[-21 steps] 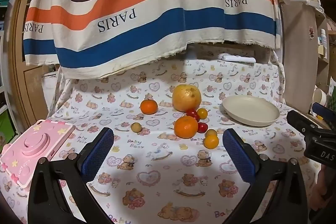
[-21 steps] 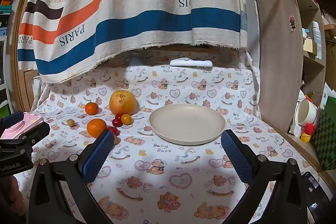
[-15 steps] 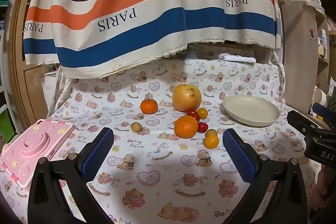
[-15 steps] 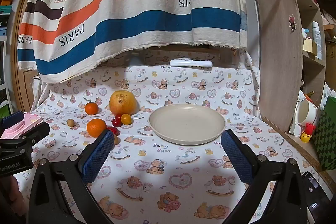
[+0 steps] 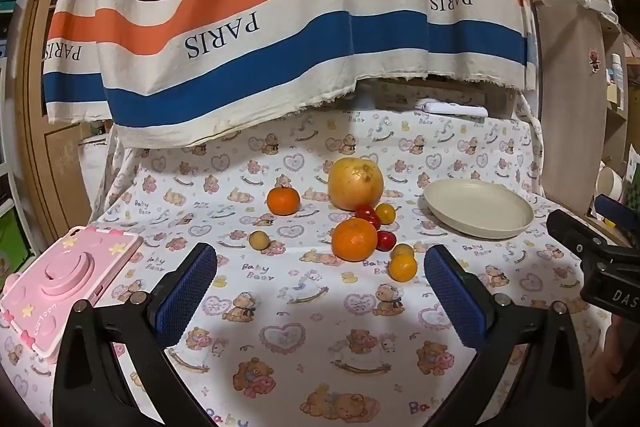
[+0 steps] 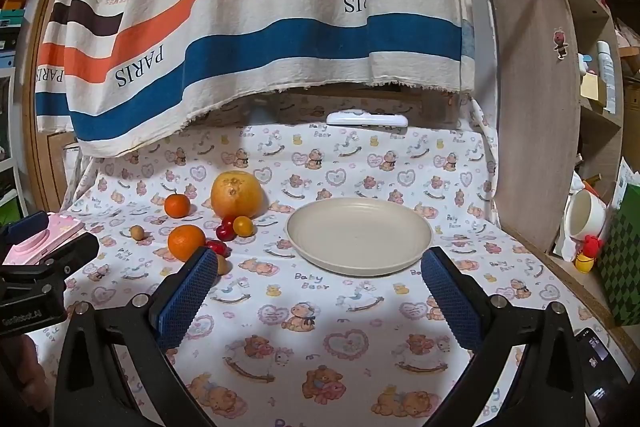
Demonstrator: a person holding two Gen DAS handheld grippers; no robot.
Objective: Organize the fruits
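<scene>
Both grippers are hovering low over the bear-print cloth (image 5: 280, 307), fingers spread wide and gripping nothing. The left gripper (image 5: 320, 291) is sitting at the bottom of its frame, its blue pads (image 5: 186, 291) framing bare cloth below the fruit cluster. The right gripper (image 6: 318, 291) is likewise released at the bottom of its frame, its pads flanking the near rim of the beige plate (image 6: 360, 259), which is lying empty at centre right.

In the left wrist view the fruits are clustering mid-frame: a large yellow grapefruit (image 5: 355, 183) at the back, a small tangerine (image 5: 283, 200) to its left, a bigger orange (image 5: 354, 239) in front, red cherry tomatoes (image 5: 366, 214) between them, and two small yellow-orange fruits (image 5: 402, 267) at lower right, possibly kumquats. A small tan ball-like fruit (image 5: 259, 239) is lying apart at the left. A pink toy camera (image 5: 64, 279) is resting at the lower left edge, and a striped towel (image 5: 280, 7) is hanging across the top.
</scene>
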